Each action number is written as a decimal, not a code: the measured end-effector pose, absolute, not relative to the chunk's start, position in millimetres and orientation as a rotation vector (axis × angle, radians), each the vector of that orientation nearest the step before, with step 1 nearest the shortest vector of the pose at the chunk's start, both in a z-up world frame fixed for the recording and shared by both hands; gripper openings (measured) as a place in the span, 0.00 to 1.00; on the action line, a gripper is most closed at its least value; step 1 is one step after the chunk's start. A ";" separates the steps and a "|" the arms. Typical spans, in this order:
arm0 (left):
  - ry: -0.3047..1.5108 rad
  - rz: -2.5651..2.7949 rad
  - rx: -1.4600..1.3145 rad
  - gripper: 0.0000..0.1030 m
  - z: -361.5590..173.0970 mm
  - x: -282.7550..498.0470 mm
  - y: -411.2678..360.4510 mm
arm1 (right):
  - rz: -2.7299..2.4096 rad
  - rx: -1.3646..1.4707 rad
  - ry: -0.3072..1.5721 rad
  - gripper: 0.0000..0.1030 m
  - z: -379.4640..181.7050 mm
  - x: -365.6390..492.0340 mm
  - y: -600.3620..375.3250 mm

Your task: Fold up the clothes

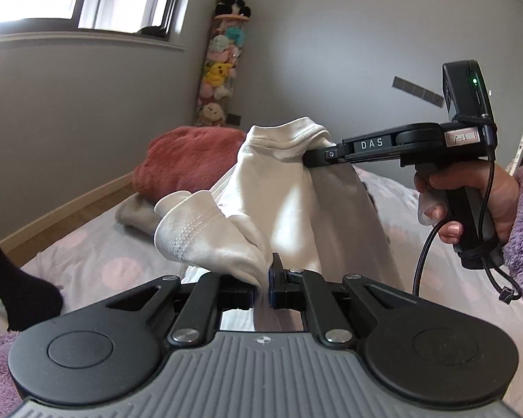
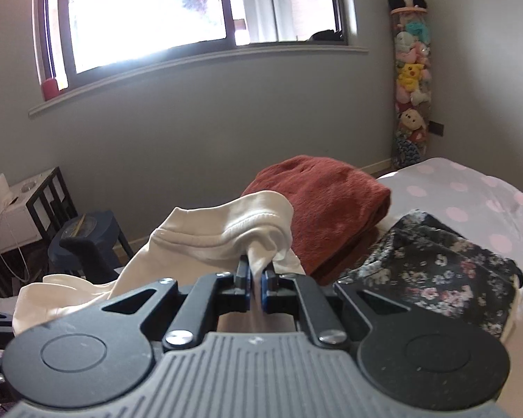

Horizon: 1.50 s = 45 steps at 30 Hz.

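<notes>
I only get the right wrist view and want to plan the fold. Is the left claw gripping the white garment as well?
Observer: Yes, the left claw is shut on a stitched hem of the white garment.
Operator: Anything else lying near that side?
Observer: A black fuzzy item lies on the bed, at the left edge of the left wrist view.
</notes>
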<state>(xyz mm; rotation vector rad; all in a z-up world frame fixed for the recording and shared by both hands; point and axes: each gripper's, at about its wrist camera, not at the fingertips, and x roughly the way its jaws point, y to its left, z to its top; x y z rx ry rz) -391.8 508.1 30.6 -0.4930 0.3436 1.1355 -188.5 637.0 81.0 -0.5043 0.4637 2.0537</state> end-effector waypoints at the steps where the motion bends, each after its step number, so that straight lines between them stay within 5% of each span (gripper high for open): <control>1: 0.358 1.150 -0.509 0.06 23.6 -397.3 513.2 | 2.057 -0.530 0.473 0.06 72.3 -199.0 646.3; 16: 0.463 1.236 -0.634 0.06 -29.7 -414.5 553.4 | 1.933 -0.753 0.573 0.07 -10.7 -257.0 703.3; 19: 0.462 1.241 -0.637 0.06 -33.2 -413.6 556.0 | 1.918 -0.709 0.590 0.15 -4.2 -246.5 698.6; 21: 0.458 1.246 -0.641 0.06 -34.6 -413.8 557.0 | 1.891 -0.687 0.563 0.36 4.9 -237.5 691.4; 40: 0.485 1.275 -0.660 0.06 -44.1 -410.0 561.5 | 1.648 -0.541 0.838 0.35 -11.7 -47.4 569.4; 45: 0.469 1.275 -0.654 0.06 -40.9 -410.9 558.3 | 1.632 -0.397 0.978 0.43 -32.4 -25.0 549.2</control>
